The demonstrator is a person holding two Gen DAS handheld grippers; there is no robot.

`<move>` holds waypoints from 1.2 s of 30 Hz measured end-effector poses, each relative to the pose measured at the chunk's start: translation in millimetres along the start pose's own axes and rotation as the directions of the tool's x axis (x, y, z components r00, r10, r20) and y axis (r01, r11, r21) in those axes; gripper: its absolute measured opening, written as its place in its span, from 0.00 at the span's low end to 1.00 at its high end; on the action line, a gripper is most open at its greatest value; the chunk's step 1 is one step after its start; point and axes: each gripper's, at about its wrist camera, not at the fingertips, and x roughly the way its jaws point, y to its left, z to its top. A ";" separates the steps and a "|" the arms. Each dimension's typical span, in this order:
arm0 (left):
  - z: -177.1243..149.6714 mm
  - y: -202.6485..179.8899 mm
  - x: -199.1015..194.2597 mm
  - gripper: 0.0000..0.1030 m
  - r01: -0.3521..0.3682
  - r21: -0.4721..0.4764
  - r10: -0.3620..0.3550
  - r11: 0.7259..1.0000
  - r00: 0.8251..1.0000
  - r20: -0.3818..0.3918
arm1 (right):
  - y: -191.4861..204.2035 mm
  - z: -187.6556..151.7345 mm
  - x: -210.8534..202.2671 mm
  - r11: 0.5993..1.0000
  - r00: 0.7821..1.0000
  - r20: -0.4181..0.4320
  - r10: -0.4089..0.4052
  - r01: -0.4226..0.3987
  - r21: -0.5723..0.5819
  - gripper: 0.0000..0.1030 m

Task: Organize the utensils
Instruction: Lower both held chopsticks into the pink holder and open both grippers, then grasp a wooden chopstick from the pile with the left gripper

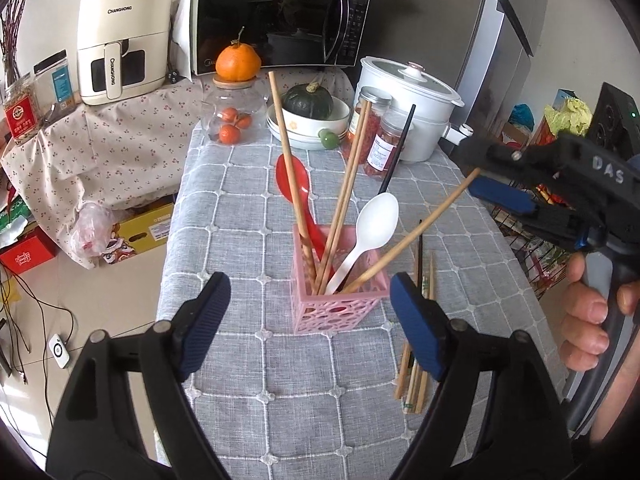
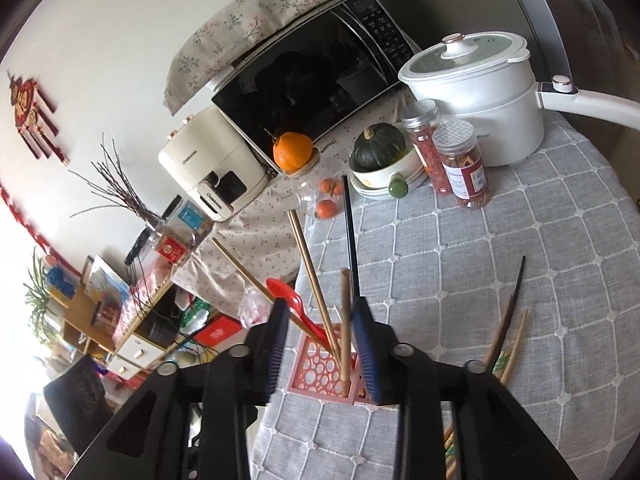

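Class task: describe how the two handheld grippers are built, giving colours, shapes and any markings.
Both are black plastic frames with silver pivot pins and blue ribbed pads. The left gripper shows angular arms; the right gripper bears pale letters "DAS" above a grey handle.

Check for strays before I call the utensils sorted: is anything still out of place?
Yes. A bundle of loose chopsticks still lies flat on the tablecloth beside the pink holder, while the other utensils stand inside it.
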 end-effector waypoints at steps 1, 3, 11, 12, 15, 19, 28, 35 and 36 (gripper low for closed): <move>-0.1 -0.6 0.8 0.81 0.003 -0.005 -0.004 1.000 1.000 -0.005 | -2.1 1.5 -7.7 1.000 1.000 0.023 0.008 -0.008 0.010 0.61; -0.7 -1.6 2.4 0.82 0.014 -0.016 -0.015 1.000 1.000 -0.021 | -6.2 5.4 -23.0 0.999 0.998 0.062 0.021 -0.023 0.029 0.65; -8.6 -19.2 -0.9 0.85 0.041 0.016 -0.040 0.999 0.998 -0.044 | -33.3 13.4 -68.8 0.992 0.985 0.139 -0.103 0.090 0.093 0.72; -9.9 -22.1 -0.9 0.87 0.041 0.023 -0.040 0.999 0.998 -0.047 | -37.0 13.4 -73.2 0.989 0.983 0.137 -0.123 0.110 0.098 0.73; -14.9 -32.7 1.9 0.88 0.042 0.050 -0.039 0.998 0.997 -0.064 | -48.2 10.5 -88.0 0.980 0.973 0.134 -0.188 0.177 0.094 0.76; -23.0 -52.0 9.6 0.89 0.044 0.096 -0.035 0.994 0.995 -0.095 | -61.5 5.7 -103.0 0.958 0.951 0.131 -0.282 0.273 0.085 0.82; -35.9 -106.2 41.1 0.89 0.027 0.239 0.011 0.971 0.988 -0.154 | -96.7 -7.5 -109.6 0.883 0.883 0.019 -0.469 0.467 0.048 0.85; -34.1 -141.7 69.4 0.89 0.031 0.302 0.024 0.953 0.984 -0.176 | -123.9 -8.4 -101.8 0.839 0.837 -0.066 -0.543 0.544 0.000 0.85; -33.2 -146.2 73.5 0.89 0.029 0.307 0.026 0.951 0.984 -0.176 | -126.9 -8.4 -100.6 0.838 0.835 -0.078 -0.545 0.546 -0.003 0.85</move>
